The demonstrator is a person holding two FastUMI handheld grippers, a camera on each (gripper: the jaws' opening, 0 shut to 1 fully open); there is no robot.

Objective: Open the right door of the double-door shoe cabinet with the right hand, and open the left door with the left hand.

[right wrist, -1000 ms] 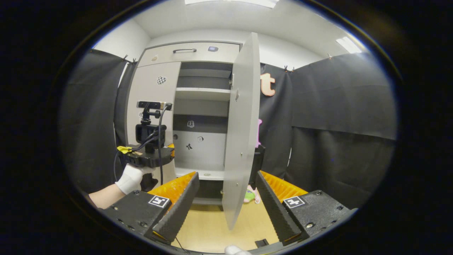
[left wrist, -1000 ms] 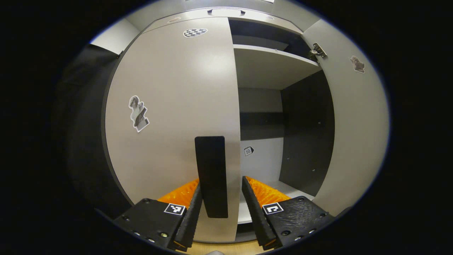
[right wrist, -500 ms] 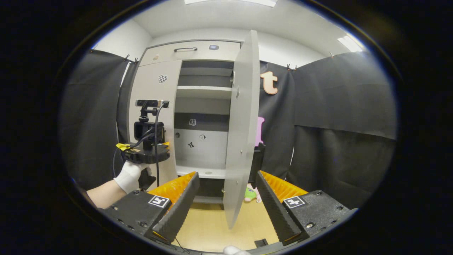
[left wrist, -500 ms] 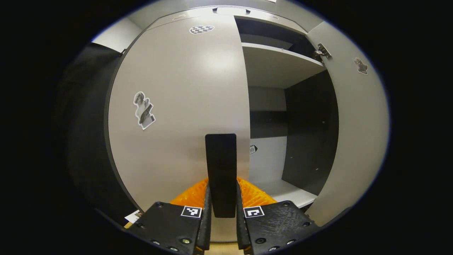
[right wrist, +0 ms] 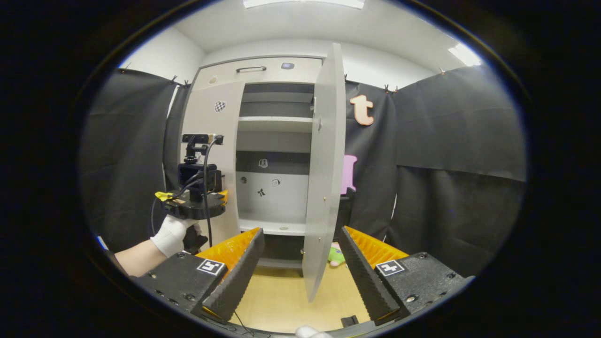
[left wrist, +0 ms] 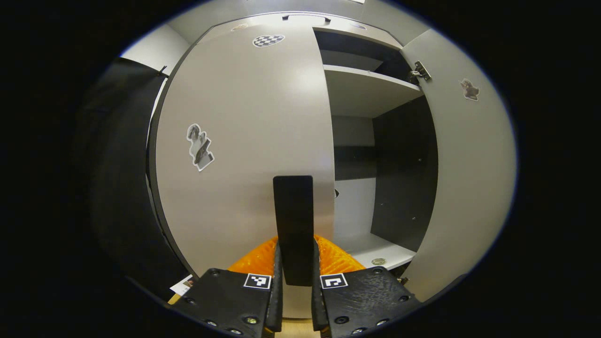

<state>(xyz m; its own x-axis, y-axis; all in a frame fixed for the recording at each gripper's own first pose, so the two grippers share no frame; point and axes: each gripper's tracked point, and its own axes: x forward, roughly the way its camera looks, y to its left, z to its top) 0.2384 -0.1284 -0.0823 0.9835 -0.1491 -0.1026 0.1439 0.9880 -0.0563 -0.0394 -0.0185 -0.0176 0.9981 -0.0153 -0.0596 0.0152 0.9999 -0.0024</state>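
Now that my left gripper has closed from wide apart onto the left door's handle, a flat dark matte bar, I have my hold and the left door only needs pulling; it sits nearly shut, a smooth pale panel with stickers. The right door stands swung out, its thin edge toward me, so that half looks done. My right gripper hangs wide and empty just short of it. Inside are bare pale shelves.
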